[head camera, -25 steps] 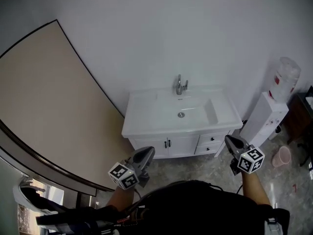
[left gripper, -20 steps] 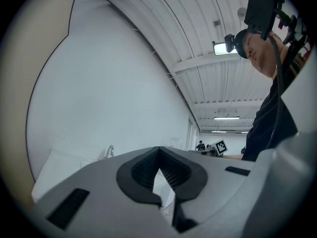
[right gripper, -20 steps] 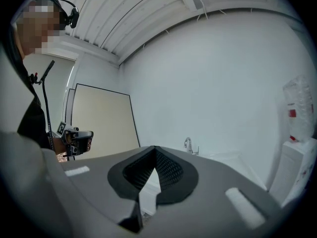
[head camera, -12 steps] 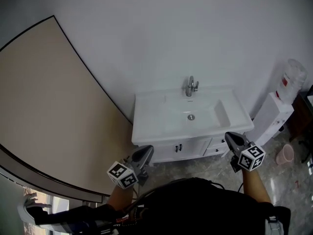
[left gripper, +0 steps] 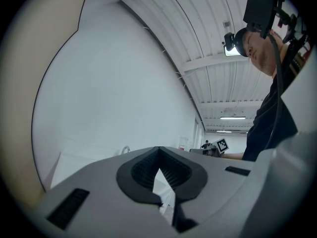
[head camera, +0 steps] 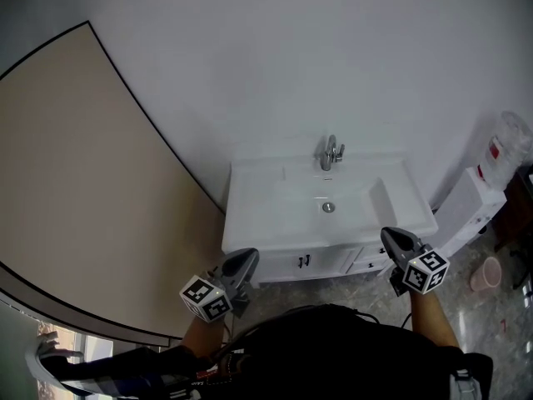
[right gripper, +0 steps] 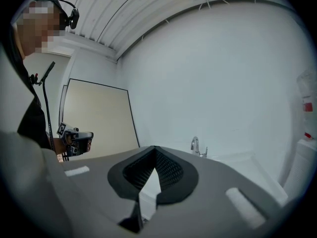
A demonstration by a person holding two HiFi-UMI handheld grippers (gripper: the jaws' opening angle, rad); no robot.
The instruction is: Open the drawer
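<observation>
The drawer (head camera: 363,262) sits shut in the right part of the white sink cabinet's (head camera: 275,267) front, below the basin and tap (head camera: 331,152). The right hand-held gripper (head camera: 390,237) is held in front of the cabinet's right corner, its jaws closed together on nothing. The left hand-held gripper (head camera: 246,258) hangs near the left corner, likewise closed and empty. A water dispenser (head camera: 476,211) stands to the cabinet's right.
</observation>
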